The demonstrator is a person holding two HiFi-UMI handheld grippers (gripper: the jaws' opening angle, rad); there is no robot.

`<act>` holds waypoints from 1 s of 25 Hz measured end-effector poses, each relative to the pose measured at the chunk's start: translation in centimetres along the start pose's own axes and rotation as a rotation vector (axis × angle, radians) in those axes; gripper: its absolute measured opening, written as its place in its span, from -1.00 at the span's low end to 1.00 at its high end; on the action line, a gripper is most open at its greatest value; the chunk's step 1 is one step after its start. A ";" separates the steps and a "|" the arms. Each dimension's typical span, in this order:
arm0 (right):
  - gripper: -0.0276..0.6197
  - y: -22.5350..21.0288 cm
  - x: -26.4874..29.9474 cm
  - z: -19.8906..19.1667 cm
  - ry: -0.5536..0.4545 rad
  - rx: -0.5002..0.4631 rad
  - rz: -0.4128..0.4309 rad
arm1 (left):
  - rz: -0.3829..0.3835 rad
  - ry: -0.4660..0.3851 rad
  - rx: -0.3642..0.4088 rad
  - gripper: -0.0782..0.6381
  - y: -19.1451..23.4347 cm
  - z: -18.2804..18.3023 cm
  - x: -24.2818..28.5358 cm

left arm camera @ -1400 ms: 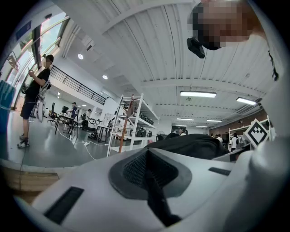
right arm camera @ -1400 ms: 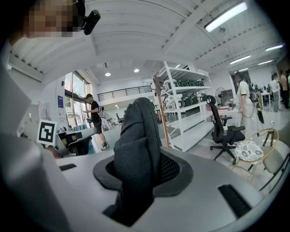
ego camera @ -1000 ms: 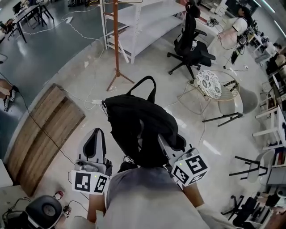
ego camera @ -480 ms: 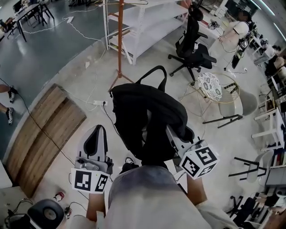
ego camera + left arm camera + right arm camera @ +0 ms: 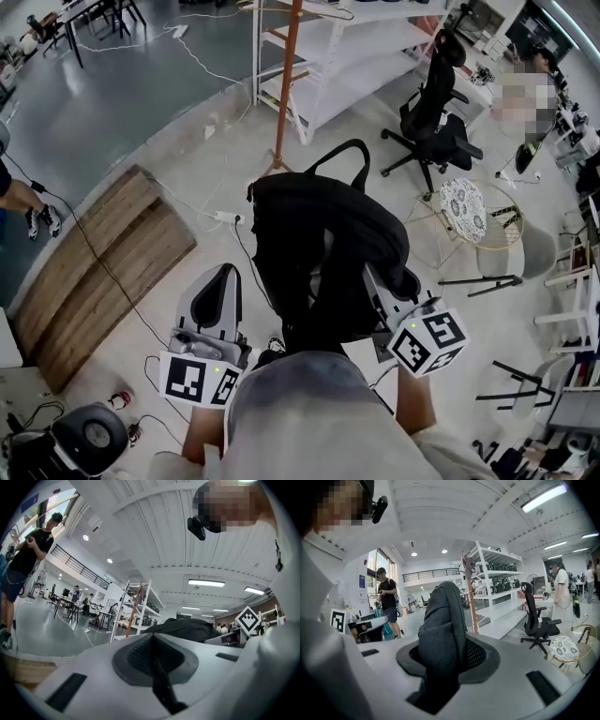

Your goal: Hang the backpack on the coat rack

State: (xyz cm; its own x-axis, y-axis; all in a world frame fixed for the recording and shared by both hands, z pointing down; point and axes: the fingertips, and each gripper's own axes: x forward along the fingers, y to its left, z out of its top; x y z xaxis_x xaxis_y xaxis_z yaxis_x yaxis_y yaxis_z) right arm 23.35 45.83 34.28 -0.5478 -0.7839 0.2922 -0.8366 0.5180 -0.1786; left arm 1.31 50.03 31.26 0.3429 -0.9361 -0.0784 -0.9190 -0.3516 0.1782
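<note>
The black backpack (image 5: 319,244) hangs in front of me, its top loop (image 5: 339,159) toward the coat rack. My right gripper (image 5: 377,284) is shut on a padded mesh strap (image 5: 440,620) of the backpack, which fills the gap between its jaws. My left gripper (image 5: 221,284) is shut with nothing in it, to the left of the bag and apart from it; its pads (image 5: 152,656) meet. The coat rack is an orange-brown pole (image 5: 286,84) straight ahead beyond the bag, also the pole (image 5: 469,597) in the right gripper view.
White shelving (image 5: 361,42) stands behind the rack. A black office chair (image 5: 436,122) and a round patterned stool (image 5: 466,202) are at the right. Wooden boards (image 5: 94,253) lie at the left, with a power strip (image 5: 225,217) and cables on the floor. A person (image 5: 388,599) stands far left.
Both grippers and the backpack have moved forward toward the coat rack pole, which now stands closer. The right gripper's hold on the strap is unchanged.
</note>
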 end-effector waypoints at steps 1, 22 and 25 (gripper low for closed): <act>-0.48 -0.3 0.7 0.2 0.000 -0.001 0.007 | 0.003 0.000 0.002 -0.77 0.2 0.0 0.6; -0.47 -11.5 17.9 7.5 0.024 -0.047 0.175 | 0.088 -0.050 0.069 -0.77 4.0 2.7 22.4; -0.47 -12.8 20.4 8.7 0.020 -0.043 0.199 | 0.106 -0.056 0.084 -0.77 4.8 2.8 25.2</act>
State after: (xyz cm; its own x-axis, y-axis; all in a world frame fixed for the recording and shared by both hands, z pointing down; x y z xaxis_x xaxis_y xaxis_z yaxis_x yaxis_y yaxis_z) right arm 22.80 20.24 34.35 -0.7014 -0.6582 0.2735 -0.7105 0.6764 -0.1941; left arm 4.97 24.79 27.39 0.2338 -0.9650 -0.1189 -0.9633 -0.2465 0.1059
